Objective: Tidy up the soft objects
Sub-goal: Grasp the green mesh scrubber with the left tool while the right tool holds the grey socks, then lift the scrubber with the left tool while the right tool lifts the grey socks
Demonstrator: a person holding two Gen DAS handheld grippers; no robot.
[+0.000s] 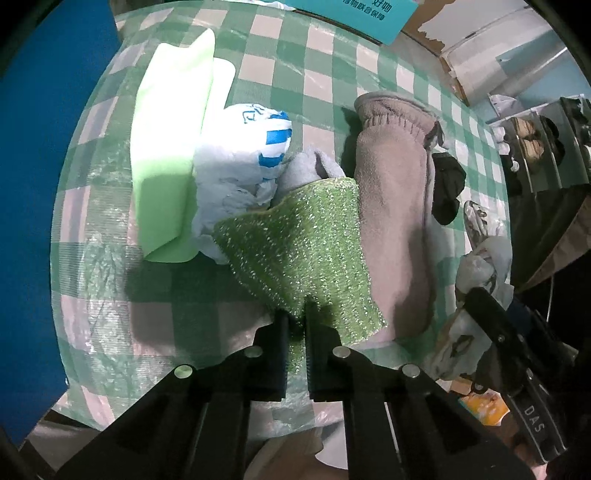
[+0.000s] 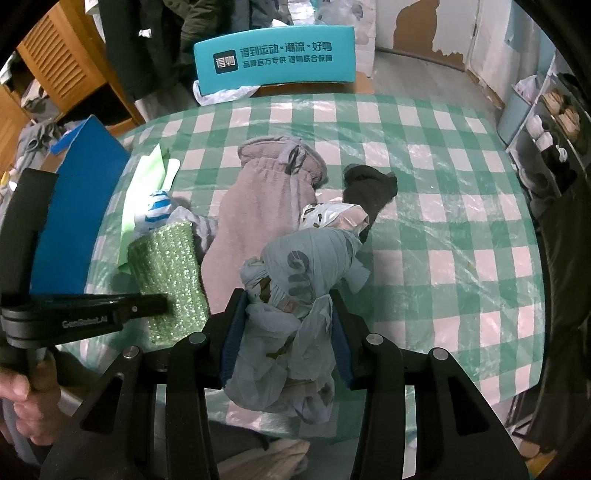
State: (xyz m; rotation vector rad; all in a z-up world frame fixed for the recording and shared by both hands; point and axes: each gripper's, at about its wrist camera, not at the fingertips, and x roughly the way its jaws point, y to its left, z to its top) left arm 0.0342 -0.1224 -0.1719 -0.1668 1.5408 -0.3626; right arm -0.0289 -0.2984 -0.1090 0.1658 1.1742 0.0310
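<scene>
- Left wrist view: the left gripper [image 1: 295, 325] is seen pinching the near end of a green glittery sponge cloth [image 1: 303, 251], lifted over the checked table [image 1: 332, 55]. A row is judged already formed toward the left edge: light green foam sheet [image 1: 166, 158], white-and-blue plastic bag [image 1: 243, 155], grey cloth [image 1: 314, 166], beige fleece pouch [image 1: 395, 221].
- Right wrist view: the right gripper [image 2: 284, 332] is closed around a grey-blue bundled bag [image 2: 306, 266] near the near edge. A black sock [image 2: 369, 188] is left loose mid-table; sorting is judged about halfway.

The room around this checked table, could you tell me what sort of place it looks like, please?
Most likely a lived-in home, not a lab. A green checked tablecloth under clear plastic covers the table, a shoe rack stands by the wall, dark coats hang behind, and wall paint is peeling.
</scene>
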